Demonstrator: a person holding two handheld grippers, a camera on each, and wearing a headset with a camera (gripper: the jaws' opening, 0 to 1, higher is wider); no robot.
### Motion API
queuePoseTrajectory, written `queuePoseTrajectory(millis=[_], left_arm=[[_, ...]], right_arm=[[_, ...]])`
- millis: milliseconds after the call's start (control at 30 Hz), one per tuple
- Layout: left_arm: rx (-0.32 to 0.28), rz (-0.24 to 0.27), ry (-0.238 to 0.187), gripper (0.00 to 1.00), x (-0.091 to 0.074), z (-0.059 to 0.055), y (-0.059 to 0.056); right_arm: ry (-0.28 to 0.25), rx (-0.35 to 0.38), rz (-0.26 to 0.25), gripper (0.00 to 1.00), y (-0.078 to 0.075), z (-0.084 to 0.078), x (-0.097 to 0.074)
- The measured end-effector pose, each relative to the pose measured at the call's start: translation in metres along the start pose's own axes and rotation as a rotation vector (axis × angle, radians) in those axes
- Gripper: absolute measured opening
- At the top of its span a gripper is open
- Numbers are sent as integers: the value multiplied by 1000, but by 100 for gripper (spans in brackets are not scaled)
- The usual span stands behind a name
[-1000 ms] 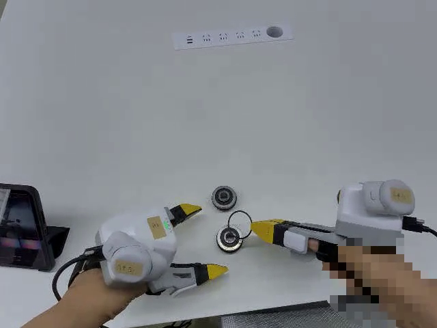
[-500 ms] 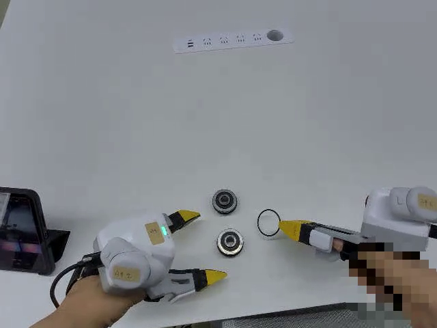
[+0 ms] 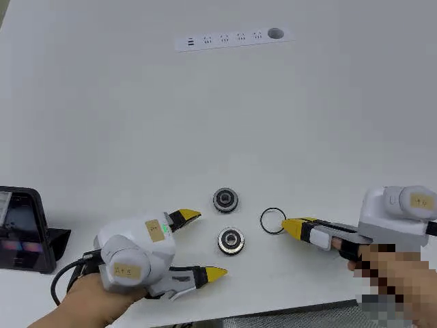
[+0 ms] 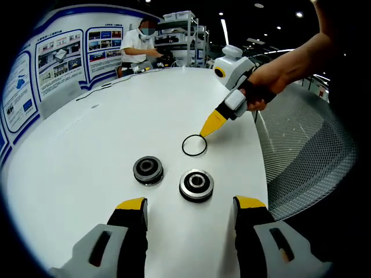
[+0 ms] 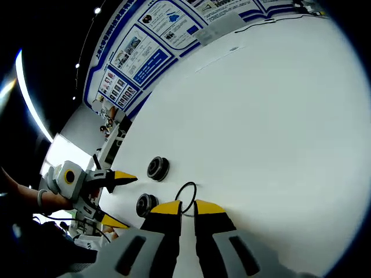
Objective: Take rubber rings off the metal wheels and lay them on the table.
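Head view, thin black rubber ring (image 3: 273, 209)

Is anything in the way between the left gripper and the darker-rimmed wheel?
Nothing visible. Bare table lies between the open left gripper and the darker-rimmed wheel. The silver-rimmed wheel sits beside it, apart; the removed rubber ring and the right gripper are farther off.

Bright, even light covers the white table (image 3: 136, 116); shadows are faint. Gripper views bow at their edges; ceiling spots (image 4: 224, 30) glare at 1 o'clock in the left gripper view.
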State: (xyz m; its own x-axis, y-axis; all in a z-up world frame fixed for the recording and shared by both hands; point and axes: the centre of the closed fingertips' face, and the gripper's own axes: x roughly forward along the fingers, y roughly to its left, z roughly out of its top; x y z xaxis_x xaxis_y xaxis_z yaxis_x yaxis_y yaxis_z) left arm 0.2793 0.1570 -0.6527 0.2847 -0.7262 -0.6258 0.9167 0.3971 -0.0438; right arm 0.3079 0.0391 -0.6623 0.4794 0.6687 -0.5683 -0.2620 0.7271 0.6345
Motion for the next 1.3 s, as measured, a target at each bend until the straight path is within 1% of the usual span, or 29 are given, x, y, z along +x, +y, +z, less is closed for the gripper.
queuePoseTrajectory(millis=[33, 100, 233, 300, 433, 600, 667, 967, 1300], left_arm=[[2, 0, -1, 61, 0, 0, 0], [2, -1, -4, 60, 0, 2, 0], [-2, -1, -7, 59, 0, 3, 0], [-2, -2, -9, 58, 0, 4, -1], [0, -7, -14, 53, 1, 7, -1], [4, -9, -21, 45, 1, 10, -2], [5, -14, -20, 43, 2, 11, -3], [15, -30, -13, 32, 8, 14, -7], [32, -47, -1, 22, 16, 19, -9]], right_arm=[[4, -12, -2, 10, 0, 0, -1], [-1, -13, -3, 10, 0, 0, -1], [-7, -25, -9, 14, -2, 1, -2], [-11, -26, -5, 15, 0, 2, -2], [-3, -34, 28, 16, 12, 1, 2], [5, -36, 60, 16, 23, 0, 8], [10, -39, 74, 16, 28, -1, 10], [40, -43, 112, 16, 42, -11, 18], [58, -37, 137, 16, 50, -17, 24]])
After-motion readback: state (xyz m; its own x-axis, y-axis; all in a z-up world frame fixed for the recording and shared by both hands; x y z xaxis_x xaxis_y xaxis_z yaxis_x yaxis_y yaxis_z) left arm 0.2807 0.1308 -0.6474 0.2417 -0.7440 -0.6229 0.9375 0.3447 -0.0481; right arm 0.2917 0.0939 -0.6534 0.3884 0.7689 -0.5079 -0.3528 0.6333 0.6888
